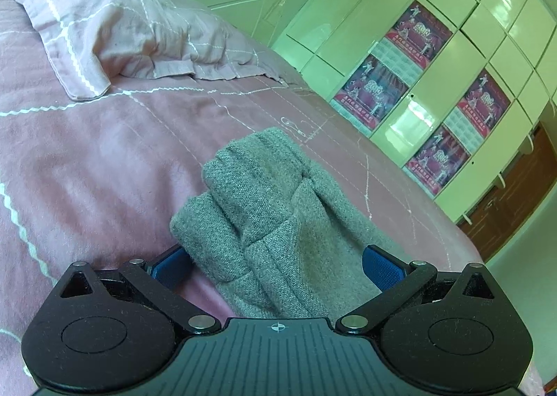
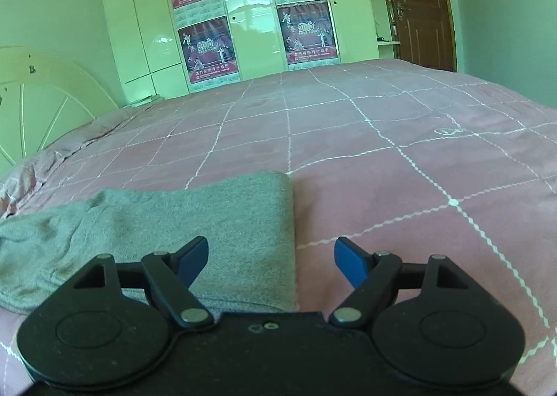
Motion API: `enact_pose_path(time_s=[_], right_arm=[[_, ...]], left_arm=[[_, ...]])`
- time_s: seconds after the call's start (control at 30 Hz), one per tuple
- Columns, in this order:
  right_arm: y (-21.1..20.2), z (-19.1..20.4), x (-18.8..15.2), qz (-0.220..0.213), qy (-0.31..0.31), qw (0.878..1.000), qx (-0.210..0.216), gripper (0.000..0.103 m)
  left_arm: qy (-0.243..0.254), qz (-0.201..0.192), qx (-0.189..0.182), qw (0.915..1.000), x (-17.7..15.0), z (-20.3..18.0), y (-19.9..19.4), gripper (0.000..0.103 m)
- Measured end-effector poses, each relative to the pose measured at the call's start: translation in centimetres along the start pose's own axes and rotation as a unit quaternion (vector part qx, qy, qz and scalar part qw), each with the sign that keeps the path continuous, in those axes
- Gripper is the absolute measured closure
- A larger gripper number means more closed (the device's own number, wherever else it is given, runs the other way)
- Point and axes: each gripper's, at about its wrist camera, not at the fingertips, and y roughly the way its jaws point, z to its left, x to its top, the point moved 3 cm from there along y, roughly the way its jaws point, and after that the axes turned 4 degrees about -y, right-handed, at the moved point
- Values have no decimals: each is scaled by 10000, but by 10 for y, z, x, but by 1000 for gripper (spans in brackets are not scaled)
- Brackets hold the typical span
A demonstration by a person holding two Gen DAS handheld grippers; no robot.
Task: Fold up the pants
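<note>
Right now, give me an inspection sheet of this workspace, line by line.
Surface: pink checked bedspread, lightly wrinkled.
Job's things: grey pants, lying on the bedspread, straight fold edge in the right wrist view, bunched folds in the left wrist view.
Clutter: pink pillow near the headboard.
Grippers: left gripper open, pants between its fingers; right gripper open, nothing clamped, straddling the pants' fold edge.
Cables: nothing seen.
Surroundings: wardrobe with posters, brown door.
</note>
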Motion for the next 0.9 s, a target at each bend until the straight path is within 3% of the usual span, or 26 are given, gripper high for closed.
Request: enact_pose_path(time_s=[0.1,0.13,0.17,0.23,0.33,0.53,0.6,0.67,0.9], right_arm=[[0,-8,-1,13,157,9998,-101,30],[0,-11,-1,25,227,9997,-91,30],[0,-13,-1,28,278,9996,-96,30],[1,-17,-1,40,320,9994,-116,30],[0,-16,1,-23,258,9997,-30,30],[0,-8,0,-9,34,9999,111,30],[6,-9,-2,155,36,9998,82,30],[21,-10,-9,576,-27,9983,0,27],[19,-13,-6,481,61,9988,49,26]], left_arm=[[45,-19,103,9999,-1,0,-4,8],[40,-60,229,9997,-1,2,-7,32],[-95,-91,286,9995,1,9,-8,41],[-336,-116,24,9994,2,20,-10,45],[-256,-80,-29,9996,1,21,-10,47],[-271,-83,-119,9995,2,21,-6,40],[-185,-40,-70,9998,3,20,-6,49],[-22,-19,-123,9999,5,15,-8,63],[1231,-529,-126,9909,20,-54,-39,68]])
